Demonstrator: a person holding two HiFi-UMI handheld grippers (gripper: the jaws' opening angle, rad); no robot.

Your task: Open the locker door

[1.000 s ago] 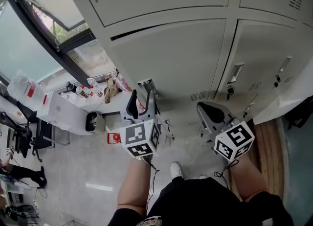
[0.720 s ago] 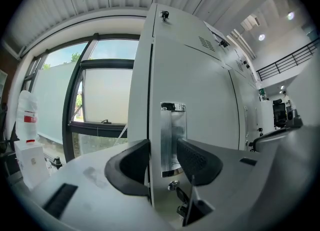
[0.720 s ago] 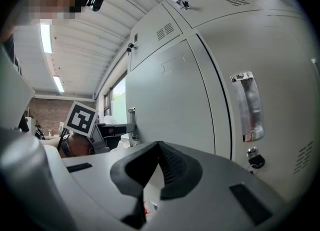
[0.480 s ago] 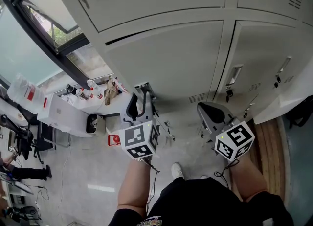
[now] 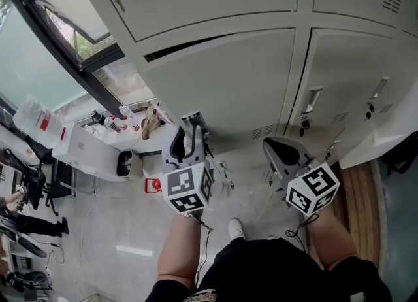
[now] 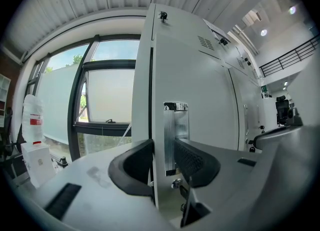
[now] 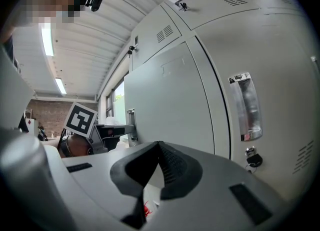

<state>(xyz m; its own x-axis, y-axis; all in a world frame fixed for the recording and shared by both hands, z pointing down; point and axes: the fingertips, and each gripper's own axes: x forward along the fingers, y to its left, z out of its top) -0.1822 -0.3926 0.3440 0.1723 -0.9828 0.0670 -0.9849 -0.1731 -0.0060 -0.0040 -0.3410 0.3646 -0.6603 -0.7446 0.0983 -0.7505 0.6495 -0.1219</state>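
The grey locker door [image 5: 228,78] stands slightly ajar, with a dark gap along its top edge. Its metal handle [image 5: 194,117] sits at the door's free edge. My left gripper [image 5: 191,132] points level at that edge. In the left gripper view the door edge and handle [image 6: 176,125] lie between the jaws of the left gripper [image 6: 164,159]. These jaws have just been closing, and both pads now rest against the edge and handle. My right gripper [image 5: 277,151] hangs apart to the right, shut and empty, as the right gripper view of the right gripper [image 7: 159,162] also shows.
The neighbouring locker [image 5: 353,78] to the right has its own handle [image 7: 246,107] and a key in its lock [image 7: 253,160]. A window [image 5: 59,39] stands left of the lockers. Below it, a white table [image 5: 91,153] holds bottles and boxes.
The left gripper's jaws have narrowed onto the door edge and handle. Both hands stay where they were.
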